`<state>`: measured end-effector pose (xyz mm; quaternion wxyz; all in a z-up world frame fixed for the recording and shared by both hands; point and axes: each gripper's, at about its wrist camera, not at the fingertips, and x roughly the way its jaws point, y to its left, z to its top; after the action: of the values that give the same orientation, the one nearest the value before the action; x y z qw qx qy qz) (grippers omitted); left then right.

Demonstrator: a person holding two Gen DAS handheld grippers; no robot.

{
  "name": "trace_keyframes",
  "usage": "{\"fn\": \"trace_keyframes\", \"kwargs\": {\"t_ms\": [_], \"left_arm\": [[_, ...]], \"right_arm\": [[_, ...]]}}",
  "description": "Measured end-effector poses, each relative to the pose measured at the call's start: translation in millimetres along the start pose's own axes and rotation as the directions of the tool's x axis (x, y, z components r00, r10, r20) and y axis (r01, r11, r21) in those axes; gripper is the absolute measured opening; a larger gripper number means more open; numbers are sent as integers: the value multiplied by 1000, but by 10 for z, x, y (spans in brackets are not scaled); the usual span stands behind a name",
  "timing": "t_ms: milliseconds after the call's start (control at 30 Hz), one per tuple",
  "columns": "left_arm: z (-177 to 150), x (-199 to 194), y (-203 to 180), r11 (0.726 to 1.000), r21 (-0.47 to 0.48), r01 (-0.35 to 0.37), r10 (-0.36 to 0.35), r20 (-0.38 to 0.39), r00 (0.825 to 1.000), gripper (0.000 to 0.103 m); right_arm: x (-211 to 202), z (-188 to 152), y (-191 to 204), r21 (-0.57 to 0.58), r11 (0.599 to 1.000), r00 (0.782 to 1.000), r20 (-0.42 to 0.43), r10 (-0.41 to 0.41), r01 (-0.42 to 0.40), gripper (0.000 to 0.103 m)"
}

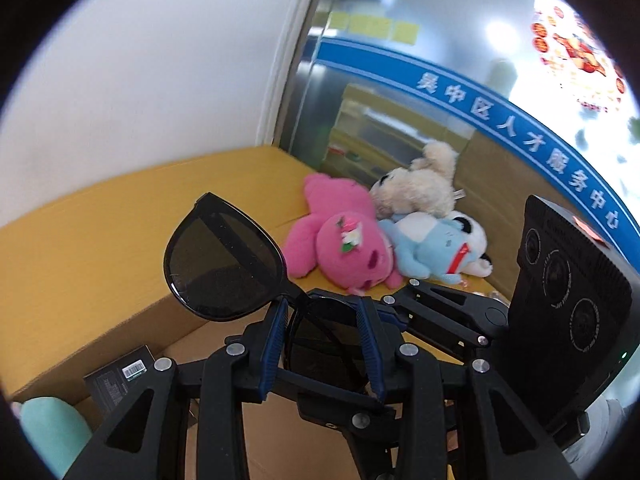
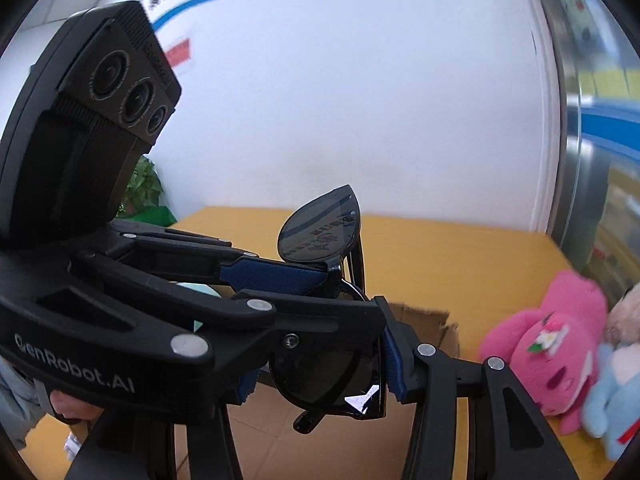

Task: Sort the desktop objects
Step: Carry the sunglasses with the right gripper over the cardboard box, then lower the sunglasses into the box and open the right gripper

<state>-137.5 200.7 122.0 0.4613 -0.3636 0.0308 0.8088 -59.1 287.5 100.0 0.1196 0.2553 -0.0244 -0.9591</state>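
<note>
Black sunglasses (image 1: pixel 224 260) are held in the air above an open cardboard box (image 1: pixel 120 312). My left gripper (image 1: pixel 322 344) is shut on one lens of the sunglasses, blue pads on each side. In the right wrist view my right gripper (image 2: pixel 320 372) has its blue pads against the lower lens of the same sunglasses (image 2: pixel 320 232), with the left gripper (image 2: pixel 280 272) crossing in from the left. In the left wrist view the right gripper's fingers (image 1: pixel 444 312) reach in from the right behind the glasses.
A pink plush (image 1: pixel 340 236), a cream plush (image 1: pixel 420 184) and a blue-and-white plush (image 1: pixel 440 244) lie on the yellow surface (image 1: pixel 100 224). A black small box (image 1: pixel 116 376) and a mint-green item (image 1: pixel 52 424) lie in the cardboard box. White wall behind.
</note>
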Motion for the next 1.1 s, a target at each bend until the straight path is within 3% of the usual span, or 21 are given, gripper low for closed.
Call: {"fn": "trace_keyframes", "kwargs": {"t_ms": [233,467,600,767,967,1100], "left_arm": [[-271,793,654,979,-190,77,-101,-119,988,35],[-621,1271,771,955,-284,87,-163,-256,953,35],[-746,1389,891,927,-361,99,-208,-275,939,32],[-769,1424,988,905,-418,79,-214,-285,934,33],[-744,1382,917,917,-397,31,-169,-316,934,32],[-666,1101,858,935,-354,9,-122,-299,946,32]], "right_arm": [[858,-274,-374,105,994,975,-222,7,17,48],[1316,-698,-542,187,981,905,-425,35,50,46],[1454,-863,-584,206,976,876,-481,36,74,47],[1487,-859,-554,189,979,873,-488,23,80,47],[1471,-880,-478,151,986,879,-477,11,70,48],[1388,-855,-355,96,992,880,-475,-21,75,63]]}}
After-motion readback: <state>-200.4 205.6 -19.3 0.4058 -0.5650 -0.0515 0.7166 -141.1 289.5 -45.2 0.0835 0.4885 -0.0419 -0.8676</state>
